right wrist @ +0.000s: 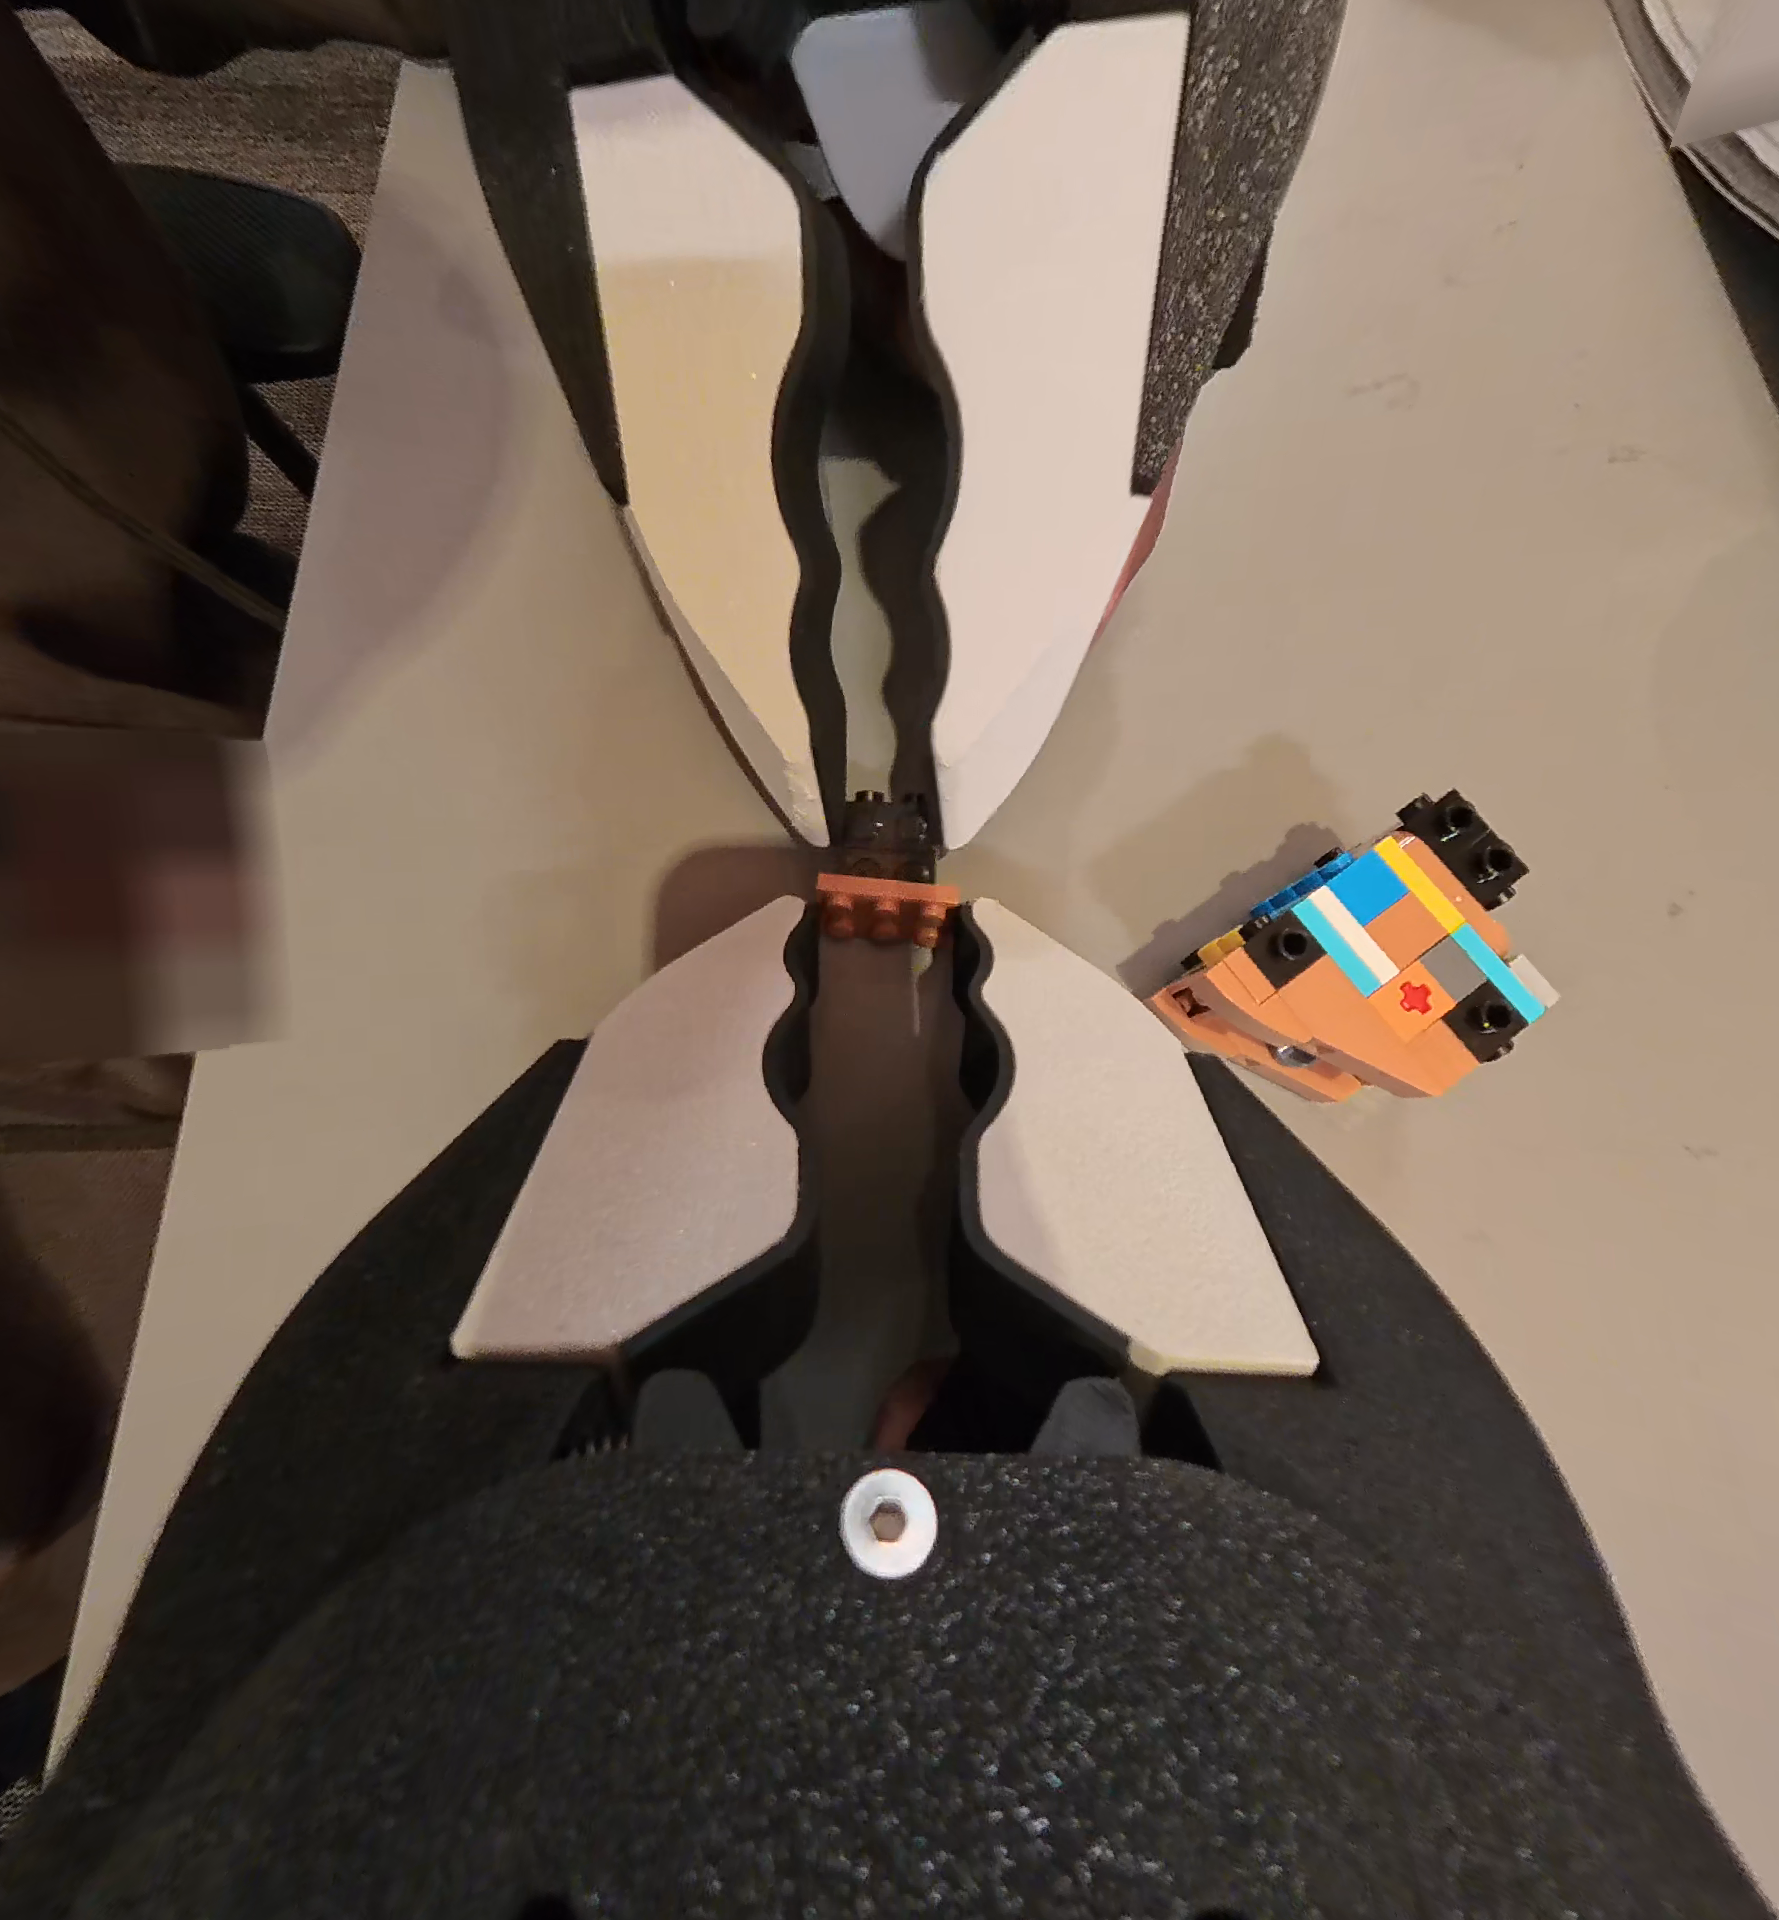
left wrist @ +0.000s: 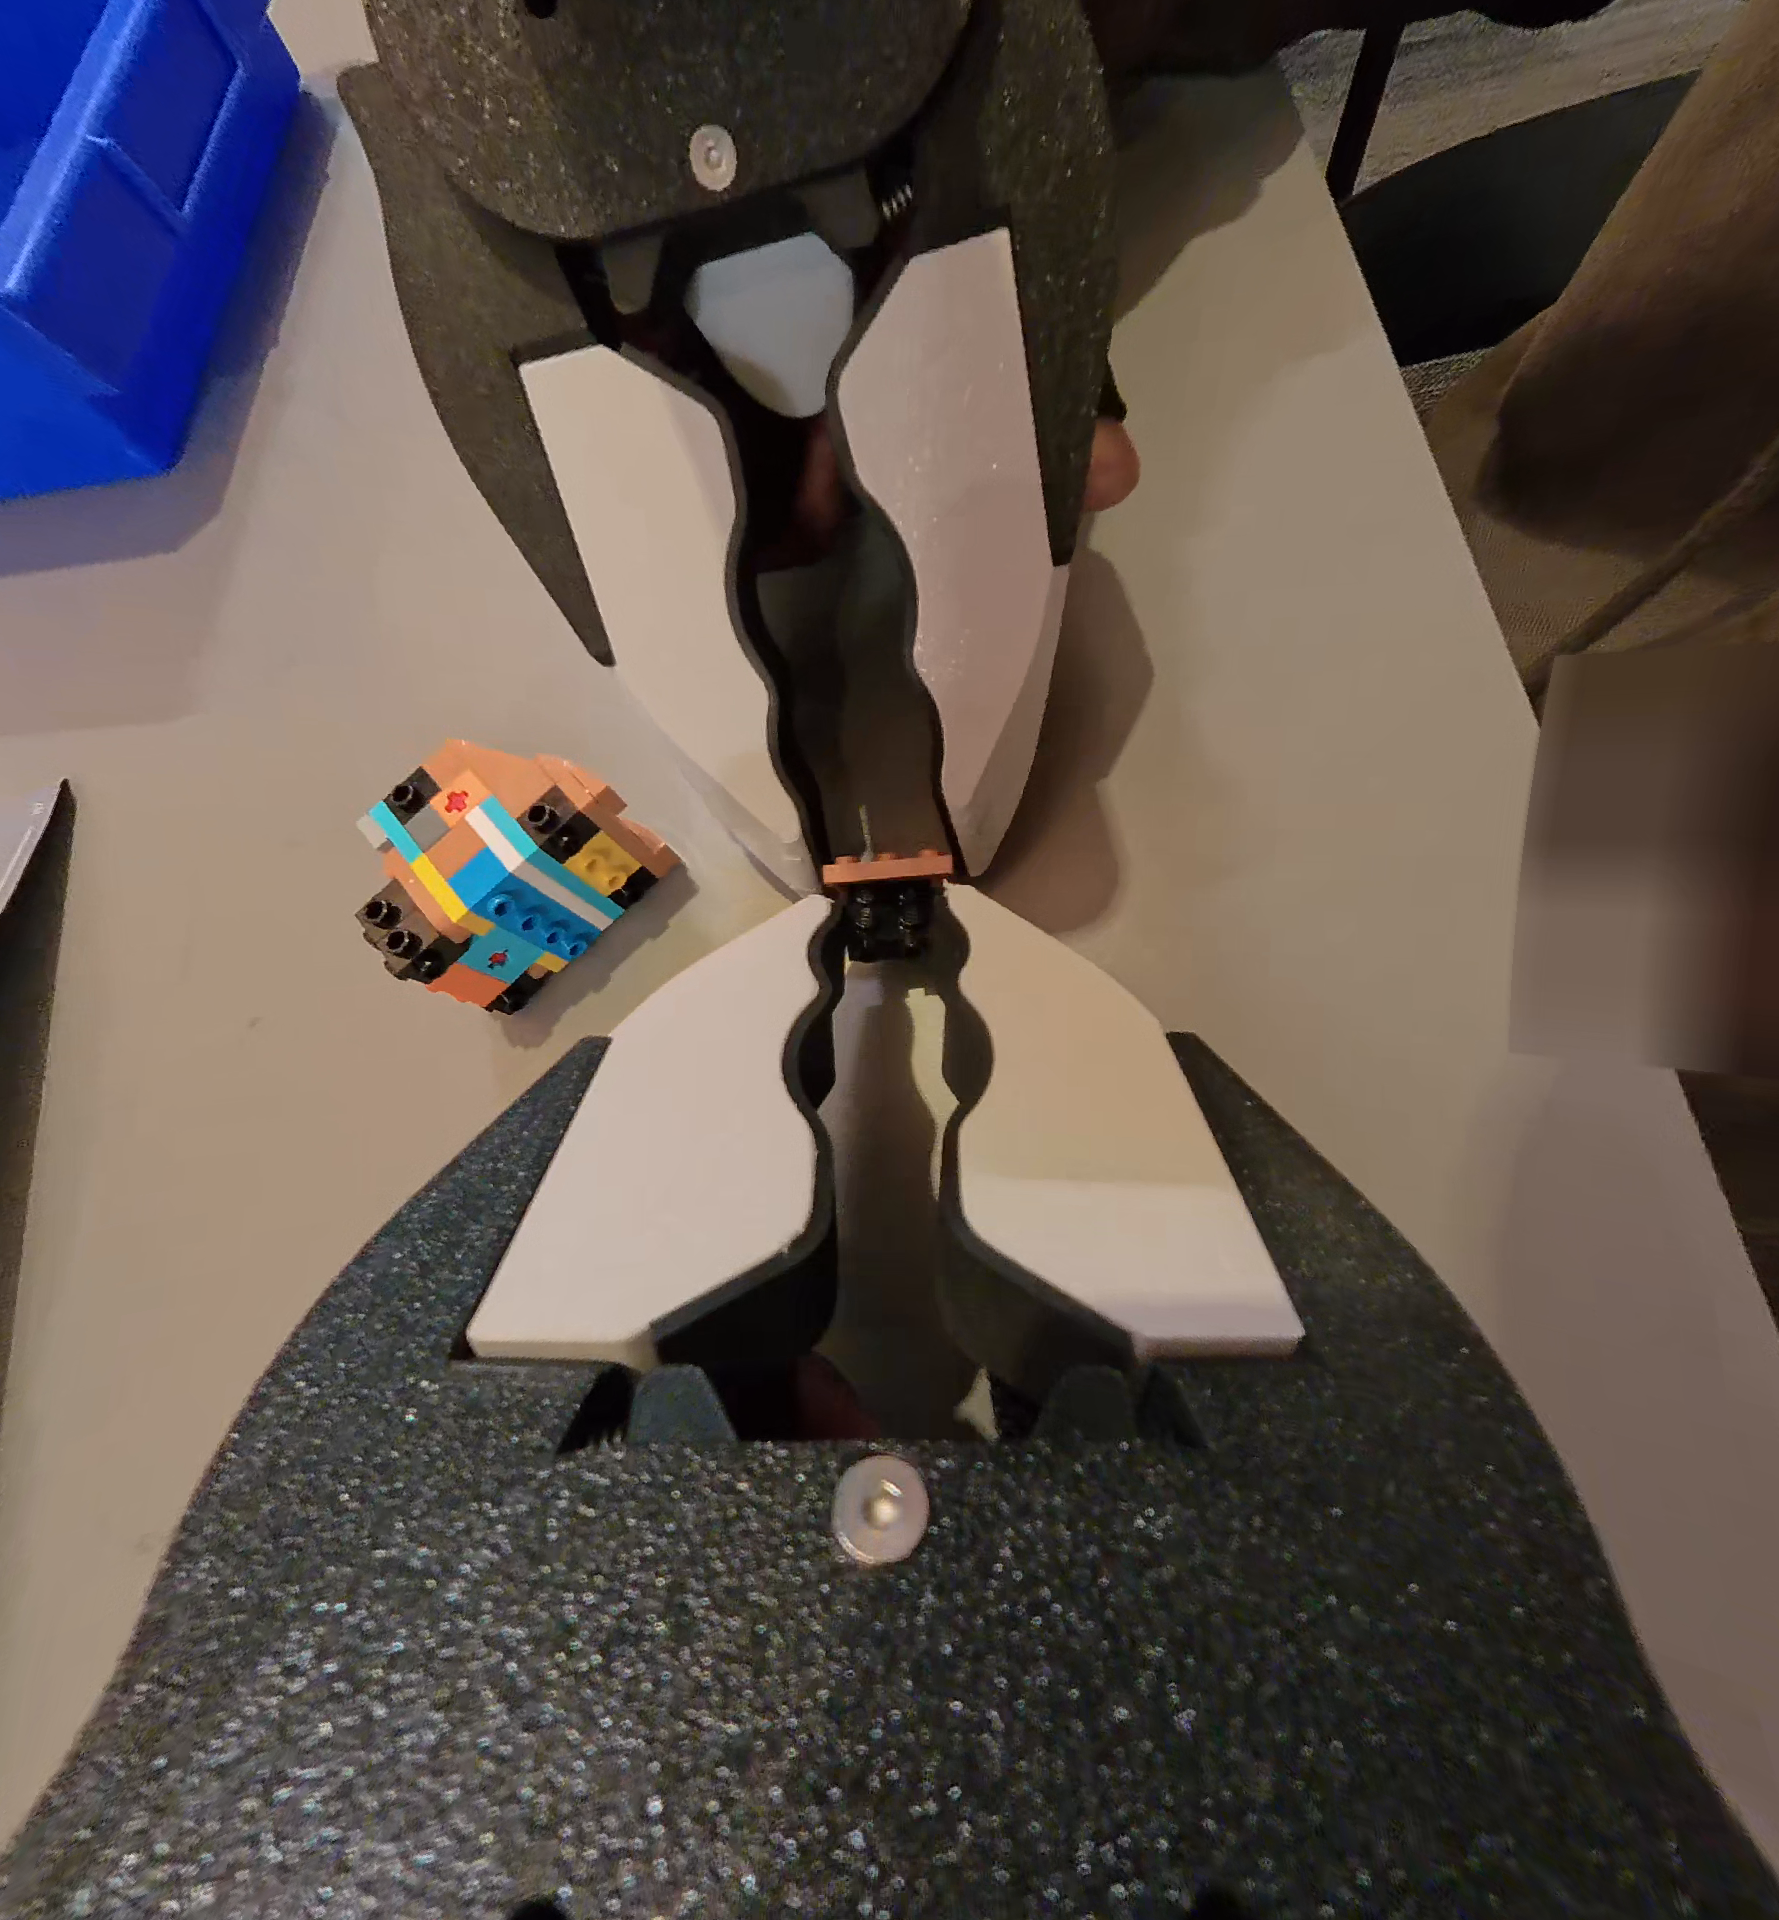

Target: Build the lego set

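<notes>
The left gripper [left wrist: 887, 935] was closed on a black brick [left wrist: 887, 920], the right gripper [right wrist: 887, 914] on a brown plate [right wrist: 887, 902], mated in mid-air; the built model [left wrist: 511, 878] lay aside. Skewed pressing was judged liable to eject either piece.

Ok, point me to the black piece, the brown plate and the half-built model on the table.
black piece [left wrist: 887, 920], left wrist view, on its studded face between the gripper tips.
brown plate [right wrist: 887, 908], right wrist view, on its middle stud.
half-built model [right wrist: 1368, 961], right wrist view, on its orange side panel.
</notes>
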Motion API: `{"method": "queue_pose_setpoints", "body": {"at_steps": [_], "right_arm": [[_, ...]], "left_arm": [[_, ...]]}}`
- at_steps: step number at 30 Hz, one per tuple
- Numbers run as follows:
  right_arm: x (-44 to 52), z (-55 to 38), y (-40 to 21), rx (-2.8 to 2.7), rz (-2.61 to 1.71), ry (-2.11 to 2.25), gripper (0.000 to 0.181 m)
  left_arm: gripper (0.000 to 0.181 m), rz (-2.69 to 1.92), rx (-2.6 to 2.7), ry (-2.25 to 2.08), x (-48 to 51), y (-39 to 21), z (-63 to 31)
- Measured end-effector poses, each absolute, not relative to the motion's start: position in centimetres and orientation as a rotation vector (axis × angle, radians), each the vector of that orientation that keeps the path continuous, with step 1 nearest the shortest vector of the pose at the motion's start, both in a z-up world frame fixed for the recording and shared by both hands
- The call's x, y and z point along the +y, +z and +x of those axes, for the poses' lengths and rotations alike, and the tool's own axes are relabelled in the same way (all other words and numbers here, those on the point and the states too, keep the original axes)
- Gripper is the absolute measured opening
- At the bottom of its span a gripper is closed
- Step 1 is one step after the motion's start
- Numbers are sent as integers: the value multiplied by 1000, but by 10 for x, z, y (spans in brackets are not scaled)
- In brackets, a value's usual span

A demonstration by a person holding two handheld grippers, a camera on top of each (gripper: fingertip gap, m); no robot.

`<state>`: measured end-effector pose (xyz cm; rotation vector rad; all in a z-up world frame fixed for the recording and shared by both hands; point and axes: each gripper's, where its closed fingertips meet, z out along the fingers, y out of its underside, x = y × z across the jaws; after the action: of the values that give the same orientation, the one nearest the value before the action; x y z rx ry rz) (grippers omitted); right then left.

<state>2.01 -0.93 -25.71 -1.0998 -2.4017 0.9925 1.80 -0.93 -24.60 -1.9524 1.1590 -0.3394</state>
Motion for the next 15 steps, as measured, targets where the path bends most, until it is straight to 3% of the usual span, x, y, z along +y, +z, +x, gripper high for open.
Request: {"method": "queue_pose_setpoints", "body": {"at_steps": [15], "right_arm": [[-1, 25, -258, -2461, -1028, 1010, 33]], "left_arm": [[16, -1960, 1225, -316, -10, -247, 17]]}}
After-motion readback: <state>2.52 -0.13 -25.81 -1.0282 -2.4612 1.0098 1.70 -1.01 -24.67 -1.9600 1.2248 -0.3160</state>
